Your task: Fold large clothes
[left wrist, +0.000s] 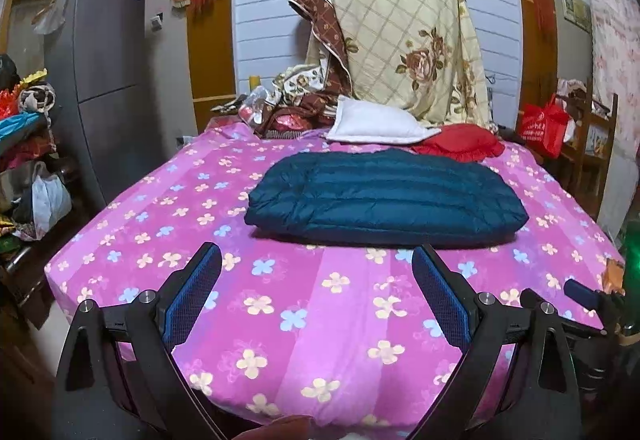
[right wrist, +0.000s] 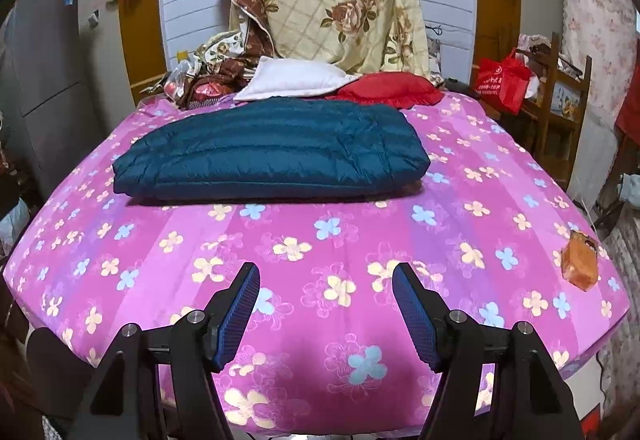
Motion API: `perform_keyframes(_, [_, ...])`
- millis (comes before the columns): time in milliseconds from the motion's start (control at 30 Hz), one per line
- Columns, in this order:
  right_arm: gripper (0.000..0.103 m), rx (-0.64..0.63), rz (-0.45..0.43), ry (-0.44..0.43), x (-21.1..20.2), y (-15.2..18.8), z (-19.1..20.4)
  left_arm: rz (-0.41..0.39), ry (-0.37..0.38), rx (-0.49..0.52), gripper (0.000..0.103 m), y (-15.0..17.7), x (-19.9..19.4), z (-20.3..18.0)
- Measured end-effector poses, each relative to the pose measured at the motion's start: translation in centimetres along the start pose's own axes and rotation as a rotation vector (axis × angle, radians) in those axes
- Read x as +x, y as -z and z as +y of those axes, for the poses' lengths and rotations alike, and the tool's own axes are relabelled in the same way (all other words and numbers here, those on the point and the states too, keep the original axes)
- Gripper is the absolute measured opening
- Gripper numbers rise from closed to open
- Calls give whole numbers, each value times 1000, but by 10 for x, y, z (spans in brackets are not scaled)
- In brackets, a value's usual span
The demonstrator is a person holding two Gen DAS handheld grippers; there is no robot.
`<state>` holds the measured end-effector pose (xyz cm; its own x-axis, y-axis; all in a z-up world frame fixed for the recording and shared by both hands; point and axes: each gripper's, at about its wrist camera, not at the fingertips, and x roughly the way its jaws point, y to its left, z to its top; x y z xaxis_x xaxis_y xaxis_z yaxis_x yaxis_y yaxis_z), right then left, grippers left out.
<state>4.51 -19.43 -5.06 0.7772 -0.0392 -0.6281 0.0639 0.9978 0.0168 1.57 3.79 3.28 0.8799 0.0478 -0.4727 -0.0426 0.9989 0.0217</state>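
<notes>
The jacket [left wrist: 386, 196], a dark teal quilted one, is lying folded into a thick rectangle on the bed [left wrist: 304, 304], toward the far half of the pink sheet with its blue and cream flowers; in the right wrist view the jacket [right wrist: 272, 156] is sitting left of centre, its long folded edge facing the cameras. Neither claw is touching it. The left gripper [left wrist: 316, 260] is hovering over the near part of the bed with its 2 blue-padded fingers [left wrist: 192, 296] spread wide, nothing between them. The right gripper [right wrist: 326, 276] is doing the same, its fingers [right wrist: 414, 316] standing apart over bare sheet, well short of the jacket. At the right edge of the left view, the tip of the right gripper [left wrist: 580, 292] is showing just beside the left one. Behind the jacket, a white pillow [left wrist: 372, 122] is lying at the head of the bed, with a red cushion [left wrist: 460, 142] touching its right side. A floral quilt [left wrist: 404, 40] is hanging draped behind them. A small orange packet [right wrist: 580, 260] is resting near the right edge of the bed. A red bag [right wrist: 502, 80] is sitting on a wooden chair [right wrist: 560, 88] off to the right, and a grey fridge [left wrist: 100, 80] is standing to the left.
</notes>
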Motion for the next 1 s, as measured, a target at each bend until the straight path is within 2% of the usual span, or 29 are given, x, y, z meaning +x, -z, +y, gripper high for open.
perform_keyframes(200, [66,1,14,3,3,3,1,9,40,-13,98,2,1,1])
perform_keyframes(233, [66,-1,16,2,3,4,1,9,40,-15,101,3,1,1])
perform_keyframes(333, [66,-10,16,4,3,6,3,21,27,-5,101,3,3,-1])
perform_keyframes(400, [66,-18,16,5,3,6,5,44,14,8,101,5,8,-3])
perform_keyframes(667, [66,-35,31,7,8,9,9,161,45,11,101,15,27,-7])
perform_keyframes(1000, [66,-24,39,15,10,10,7,195,50,-11,101,19,33,-5])
